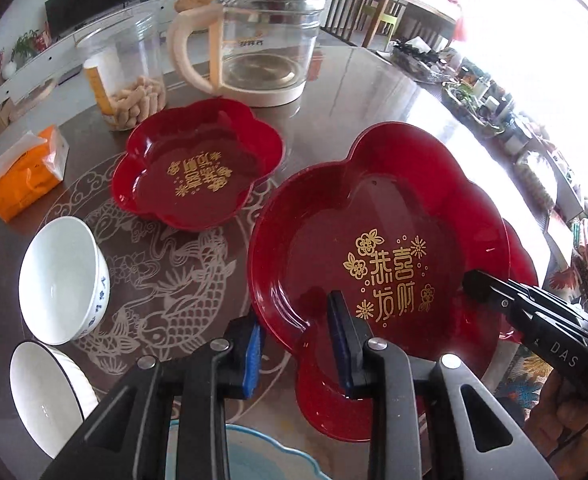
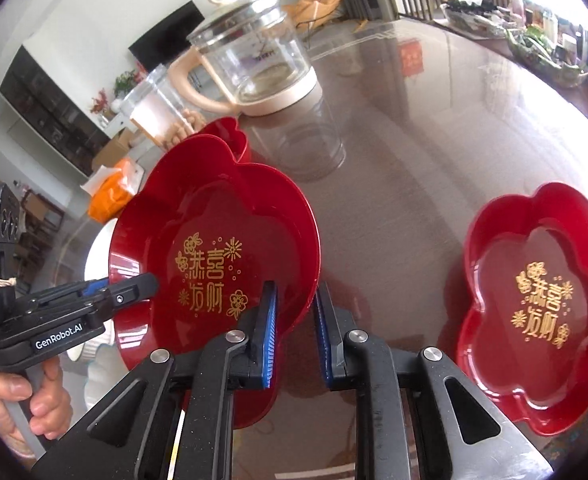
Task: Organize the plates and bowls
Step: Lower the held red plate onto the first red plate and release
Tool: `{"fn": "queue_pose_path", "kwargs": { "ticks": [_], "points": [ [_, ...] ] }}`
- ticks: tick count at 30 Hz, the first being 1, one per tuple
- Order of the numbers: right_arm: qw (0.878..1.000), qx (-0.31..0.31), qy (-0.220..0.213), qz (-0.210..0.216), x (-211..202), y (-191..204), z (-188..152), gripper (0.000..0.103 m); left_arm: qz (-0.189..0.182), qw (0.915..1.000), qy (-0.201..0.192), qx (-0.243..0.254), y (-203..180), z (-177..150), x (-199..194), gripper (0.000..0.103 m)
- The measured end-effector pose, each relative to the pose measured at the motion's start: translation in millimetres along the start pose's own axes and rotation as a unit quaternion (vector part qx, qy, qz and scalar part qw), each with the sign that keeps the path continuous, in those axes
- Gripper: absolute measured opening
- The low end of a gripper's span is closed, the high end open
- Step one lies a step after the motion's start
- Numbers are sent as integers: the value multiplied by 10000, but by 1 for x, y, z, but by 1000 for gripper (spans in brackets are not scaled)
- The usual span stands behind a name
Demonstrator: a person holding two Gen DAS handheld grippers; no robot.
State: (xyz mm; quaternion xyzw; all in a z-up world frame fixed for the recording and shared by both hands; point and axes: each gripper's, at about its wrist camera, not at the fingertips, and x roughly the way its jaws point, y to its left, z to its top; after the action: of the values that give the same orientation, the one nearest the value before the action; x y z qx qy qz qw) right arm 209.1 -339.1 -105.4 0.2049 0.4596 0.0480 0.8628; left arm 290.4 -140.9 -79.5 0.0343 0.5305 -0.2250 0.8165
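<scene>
A red flower-shaped plate with gold characters (image 1: pixel 382 264) is held above the table between both grippers; it also shows in the right wrist view (image 2: pixel 213 256). My left gripper (image 1: pixel 300 344) straddles its near-left rim with jaws apart. My right gripper (image 2: pixel 296 332) straddles its opposite rim, jaws slightly apart; it shows at the right of the left wrist view (image 1: pixel 494 292). A second red plate (image 1: pixel 197 164) lies further back. A third red plate (image 2: pixel 538 308) lies to the right. Two white bowls (image 1: pixel 59 280) (image 1: pixel 47 396) stand at the left.
A glass kettle with a cream handle (image 1: pixel 261 44), a clear jar of snacks (image 1: pixel 123 76) and an orange tissue pack (image 1: pixel 27 172) stand at the back of the table. A blue-rimmed dish (image 1: pixel 245 452) lies under my left gripper. Cluttered items line the far right edge (image 1: pixel 494 108).
</scene>
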Motion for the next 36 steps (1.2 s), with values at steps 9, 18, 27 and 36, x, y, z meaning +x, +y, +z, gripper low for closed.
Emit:
{"fn": "queue_pose_path", "kwargs": {
  "ticks": [9,18,27,36],
  "points": [
    [9974,364,-274,-556,-84,-87,13,20,-434,9966,-98,699,-132,18,18,29],
    [9896,1127,-33,-893,-83,-169,-11,21,-38,9894,59,1448,-207,19,66,29],
    [9865,1245,153,-1056,-75,-175,-23,24,392,9833,177,1767,-224,16,92,32],
    [9840,1014,137,-1455,-77,-170,-22,42,750,9781,-27,1943,-220,20,89,33]
  ]
}}
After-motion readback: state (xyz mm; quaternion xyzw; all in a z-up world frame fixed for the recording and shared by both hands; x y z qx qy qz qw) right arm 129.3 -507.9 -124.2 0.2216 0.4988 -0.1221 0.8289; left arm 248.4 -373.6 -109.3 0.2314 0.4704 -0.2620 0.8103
